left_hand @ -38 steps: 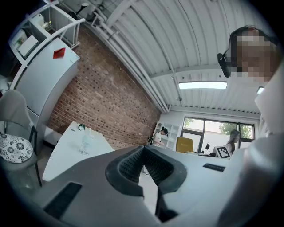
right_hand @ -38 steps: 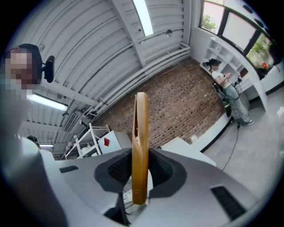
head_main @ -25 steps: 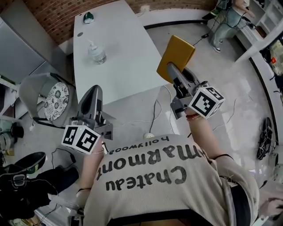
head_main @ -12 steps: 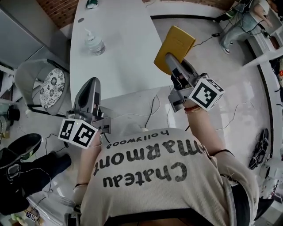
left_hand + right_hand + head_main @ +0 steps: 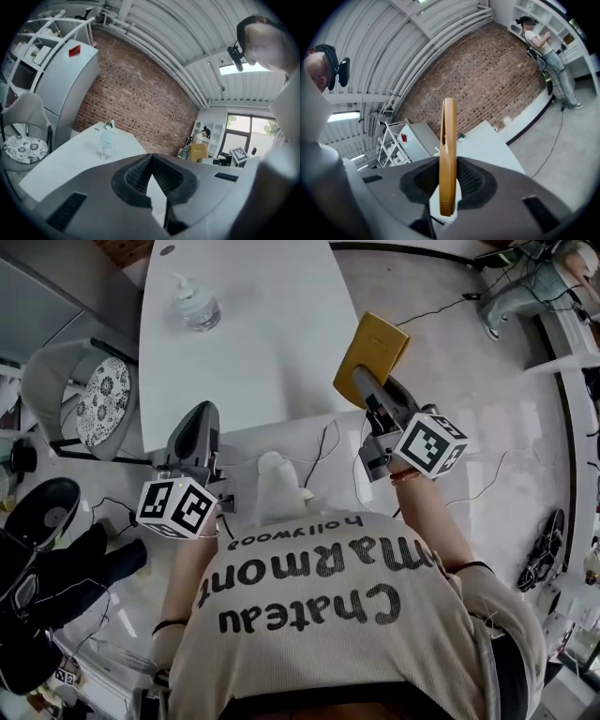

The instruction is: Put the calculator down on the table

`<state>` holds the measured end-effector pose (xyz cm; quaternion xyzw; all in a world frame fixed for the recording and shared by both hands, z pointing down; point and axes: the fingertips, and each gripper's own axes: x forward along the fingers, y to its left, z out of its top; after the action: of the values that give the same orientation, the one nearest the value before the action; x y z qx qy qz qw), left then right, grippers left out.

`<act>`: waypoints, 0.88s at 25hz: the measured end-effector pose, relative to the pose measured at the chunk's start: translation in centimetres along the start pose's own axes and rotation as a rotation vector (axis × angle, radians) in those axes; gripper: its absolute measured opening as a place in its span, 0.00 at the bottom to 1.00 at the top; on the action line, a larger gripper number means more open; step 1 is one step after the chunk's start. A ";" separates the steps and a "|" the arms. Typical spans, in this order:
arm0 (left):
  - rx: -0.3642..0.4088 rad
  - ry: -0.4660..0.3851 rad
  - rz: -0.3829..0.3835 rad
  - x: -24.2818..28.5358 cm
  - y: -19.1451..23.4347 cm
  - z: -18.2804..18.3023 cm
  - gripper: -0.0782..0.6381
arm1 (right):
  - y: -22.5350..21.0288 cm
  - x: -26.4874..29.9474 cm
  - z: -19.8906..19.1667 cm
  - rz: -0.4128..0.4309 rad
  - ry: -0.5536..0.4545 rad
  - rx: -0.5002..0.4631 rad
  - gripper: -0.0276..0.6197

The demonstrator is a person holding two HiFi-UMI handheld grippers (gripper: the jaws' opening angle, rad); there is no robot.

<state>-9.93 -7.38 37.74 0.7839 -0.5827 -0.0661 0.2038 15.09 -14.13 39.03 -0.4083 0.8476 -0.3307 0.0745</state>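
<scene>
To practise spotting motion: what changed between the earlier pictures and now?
Both grippers sank; the right gripper carried the flat yellow calculator lower beside the white table's right edge. Nothing grasped or released: calculator stays clamped, left gripper shut and empty, clear pump bottle unmoved.

Bright, even indoor light fills all views. The white desk (image 5: 244,343) is nearly washed out in the head view, and the glossy floor (image 5: 487,399) carries a soft sheen. Both gripper views bend strongly at the edges, with black corners. A ceiling light (image 5: 243,69) and a window (image 5: 243,133) glare white. Shadows are faint.
</scene>
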 end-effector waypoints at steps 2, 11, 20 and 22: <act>-0.016 0.023 -0.001 0.5 0.7 -0.7 0.11 | -0.6 0.7 -0.9 -0.012 0.022 0.011 0.18; -0.082 0.059 0.014 3.0 5.0 -0.4 0.11 | -1.4 5.6 -2.2 -0.041 0.090 0.038 0.18; -0.029 -0.023 0.021 5.8 9.3 6.1 0.11 | 0.5 12.0 0.4 -0.046 0.073 -0.028 0.18; -0.014 -0.052 0.026 6.2 10.2 7.7 0.11 | 1.0 13.4 1.0 -0.043 0.067 -0.031 0.18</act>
<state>-19.65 -17.48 35.64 0.7728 -0.5976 -0.0878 0.1949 5.99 -24.10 39.59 -0.4162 0.8456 -0.3328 0.0325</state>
